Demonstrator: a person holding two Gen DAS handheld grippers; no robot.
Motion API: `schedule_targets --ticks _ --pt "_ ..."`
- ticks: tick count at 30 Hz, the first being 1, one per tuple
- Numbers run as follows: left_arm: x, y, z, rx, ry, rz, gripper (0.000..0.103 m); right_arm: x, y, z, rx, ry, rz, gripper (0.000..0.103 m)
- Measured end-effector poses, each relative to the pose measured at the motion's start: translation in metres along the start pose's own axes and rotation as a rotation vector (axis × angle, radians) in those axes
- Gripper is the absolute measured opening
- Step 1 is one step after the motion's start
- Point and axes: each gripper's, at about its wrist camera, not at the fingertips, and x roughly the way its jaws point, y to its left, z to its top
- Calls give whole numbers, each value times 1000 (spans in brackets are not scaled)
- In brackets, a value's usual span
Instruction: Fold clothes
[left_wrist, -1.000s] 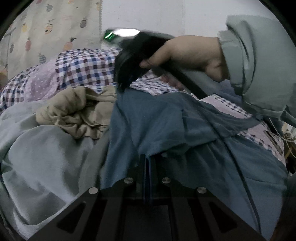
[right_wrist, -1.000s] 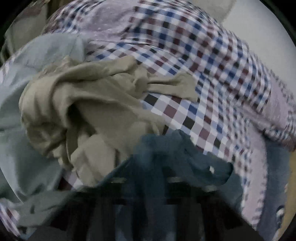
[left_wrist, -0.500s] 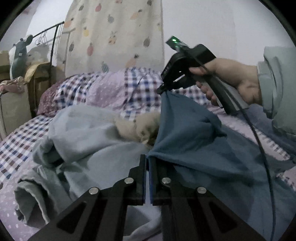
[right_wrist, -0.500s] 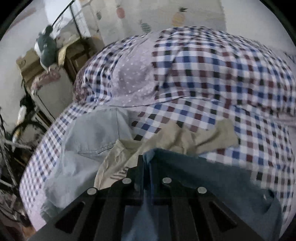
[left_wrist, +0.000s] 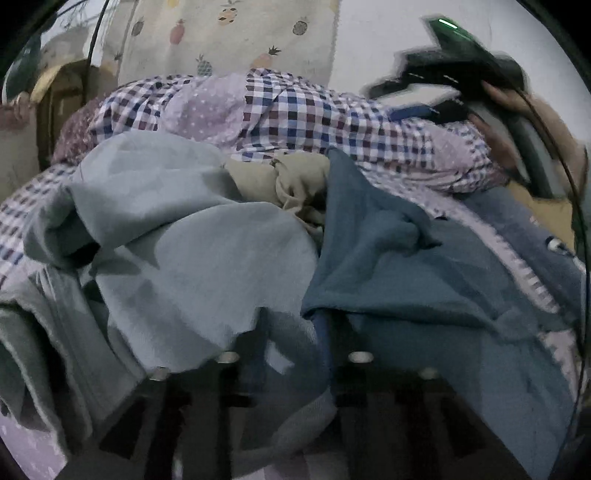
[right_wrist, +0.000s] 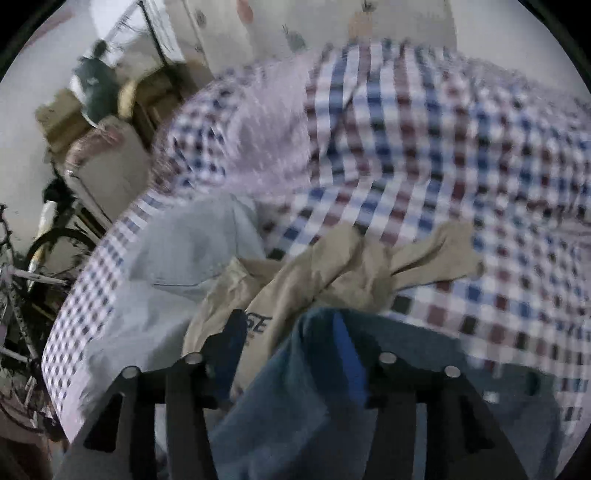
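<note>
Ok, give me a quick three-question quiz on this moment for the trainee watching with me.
1. True or false: in the left wrist view, the tan garment lies between the light grey garment and the blue garment.
2. The bedcover under the clothes is: A) striped, B) checked, C) plain white.
3. Fill in: the jaws of the left tool and the right tool both stand ____, with blue cloth lying loose between them.

Key: 1 true; 2 B; 3 open.
</note>
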Motion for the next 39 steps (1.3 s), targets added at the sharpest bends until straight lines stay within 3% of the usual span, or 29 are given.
schedule_targets --ticks 1,3,7,14,16,19,20,21,22,26,30,34,35,37,39 --pt "-5 3 -1 -13 -11 -18 63 -13 0 -6 -10 -18 9 58" --pt "-18 15 -1 -71 -53 -86 70 -37 -5 -25 -43 -38 31 59" --pt "-32 41 2 -247 -119 -220 72 -61 -3 -80 -189 -12 21 59" --pt "10 36 7 -338 2 -204 70 -26 33 -161 -449 101 -11 56" --pt "21 35 9 -361 37 -198 43 -16 42 -167 -488 103 -28 55" --pt "26 28 7 -324 51 -162 16 -1 58 -170 -550 99 -40 53" --pt "26 27 7 -317 49 -151 14 4 62 -169 -568 100 -46 50" --pt "26 26 6 -311 46 -139 11 9 63 -167 -576 106 -84 33" --pt "25 25 5 -304 43 -130 10 11 56 -162 -550 105 -128 3" --pt "26 23 5 -287 41 -103 9 -6 4 -140 -315 34 -220 1" --pt "25 24 5 -291 40 -104 10 -25 -52 -134 -134 90 -321 1" --pt "28 24 9 -308 36 -117 14 -33 -49 -125 -134 83 -153 6" --pt "27 24 9 -311 32 -123 16 -28 -42 -120 -133 84 -111 11" --pt "23 23 9 -317 20 -146 26 -16 -27 -108 -136 72 -19 44" --pt "20 21 11 -311 3 -174 36 1 -10 -99 -176 68 3 47"
